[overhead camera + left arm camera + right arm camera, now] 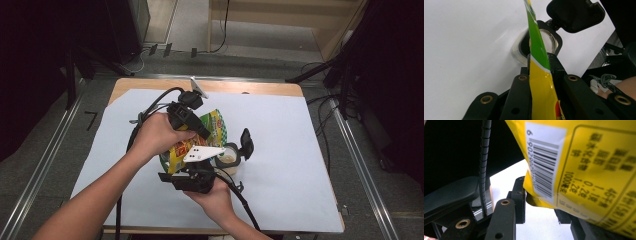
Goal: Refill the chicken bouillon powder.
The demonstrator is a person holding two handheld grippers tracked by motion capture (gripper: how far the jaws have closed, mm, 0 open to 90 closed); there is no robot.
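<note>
Right gripper (192, 175): closest to the person, hand wrapped under it at the near edge of the table. Its jaws are clamped on the bottom corner of the snack bag, you can see the corner pinched between them in the right gripper view (534, 202).
Snack bag (192, 142): yellow and green packet, held up off the table between the two grippers, right in the middle of the sheet. Barcode and printed text fill the back side in the right gripper view (579, 165). In the left gripper view it's edge-on, a thin yellow strip going green higher up (540, 72).
Left gripper (192, 122): a bit farther out, coming in from the left with the hand gripping its body. Jaws are squeezed tight on the bag's upper edge, pads pressing both sides of it in the left gripper view (541, 65).
Jar (229, 156): sits on the sheet just right of the bag, basically under its lower end. Clear-ish tub with a black collar. From the left gripper view the bag's green edge lines up over the opening (549, 40).
Lid (246, 142): black, flipped open and standing up on the jar's far-right side, hinged to the collar.
White sheet (290, 145): covers most of the table.
Table (250, 88): wood strip peeking out along the far edge.
</note>
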